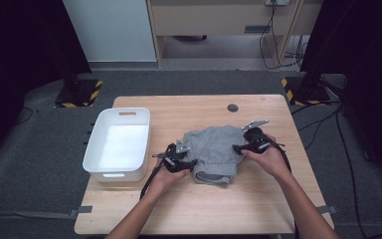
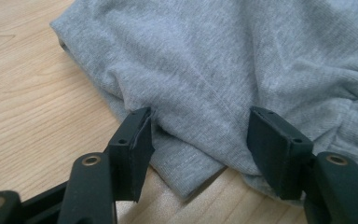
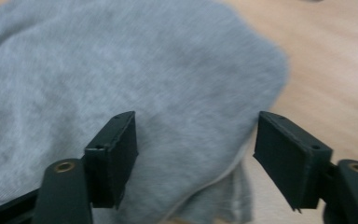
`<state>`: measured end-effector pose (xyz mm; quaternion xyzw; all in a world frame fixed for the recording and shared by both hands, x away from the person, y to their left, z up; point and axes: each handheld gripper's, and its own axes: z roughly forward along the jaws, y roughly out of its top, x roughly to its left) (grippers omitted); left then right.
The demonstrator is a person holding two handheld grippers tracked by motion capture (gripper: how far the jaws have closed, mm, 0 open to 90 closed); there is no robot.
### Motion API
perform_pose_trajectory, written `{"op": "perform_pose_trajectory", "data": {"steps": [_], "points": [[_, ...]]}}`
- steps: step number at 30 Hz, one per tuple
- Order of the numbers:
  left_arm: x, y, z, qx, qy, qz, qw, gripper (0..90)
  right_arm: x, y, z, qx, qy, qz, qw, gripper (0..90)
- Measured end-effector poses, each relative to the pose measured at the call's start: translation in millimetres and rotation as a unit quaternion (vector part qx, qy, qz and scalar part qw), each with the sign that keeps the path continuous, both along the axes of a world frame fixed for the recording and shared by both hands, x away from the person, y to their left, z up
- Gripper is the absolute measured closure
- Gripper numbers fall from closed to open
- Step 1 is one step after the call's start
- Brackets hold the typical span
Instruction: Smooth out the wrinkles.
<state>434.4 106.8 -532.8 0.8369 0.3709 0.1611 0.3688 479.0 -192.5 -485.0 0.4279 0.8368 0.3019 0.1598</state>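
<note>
A crumpled grey knit garment lies near the middle of the wooden table, well apart from its edges. Left of the garment stands a white plastic bin, overhanging the table's left edge. The left gripper sits at the garment's near-left edge — its 2 jaws spread wide, straddling a folded hem, with nothing clamped between them. The right gripper hovers at the garment's right edge, jaws likewise apart over the cloth — not closed on it. A hand holds it.

Wooden table: grey garment, white bin
</note>
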Motion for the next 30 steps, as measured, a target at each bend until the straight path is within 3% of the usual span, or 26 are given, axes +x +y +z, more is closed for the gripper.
{"op": "perform_pose_trajectory", "data": {"steps": [1,3,7,10,23,26,30], "points": [[-0.1,-0.4,-0.1,0.000,-0.001,0.000,1.0000,39.8,-0.4,2.1,-3.7,-0.004,0.008,0.003,1.0000,28.1],[-0.1,-0.3,-0.1,0.000,-0.001,0.000,1.0000,39.8,-2.0,6.6,-10.6,-0.021,0.011,0.014,0.9996,39.9],[-0.2,-0.4,0.0,0.001,0.000,0.000,1.0000,39.9,-4.6,11.6,-13.6,-0.026,0.016,0.035,0.9989,69.6],[-0.5,-0.4,0.0,0.000,0.000,0.000,1.0000,40.0,-5.5,12.3,-11.9,-0.040,0.016,0.034,0.9985,77.6],[-4.7,-8.4,-0.3,-0.001,-0.001,-0.007,1.0000,39.6,-10.2,0.7,-10.3,-0.054,0.010,0.029,0.9980,79.2],[-5.3,-10.2,-0.4,0.001,-0.004,-0.005,1.0000,39.0,-13.6,-2.0,-10.6,-0.048,0.002,0.021,0.9987,73.4],[-4.7,-7.9,-0.7,-0.005,0.000,-0.001,1.0000,35.8,-18.4,-6.0,-11.6,-0.036,-0.009,0.011,0.9993,56.2]]}}
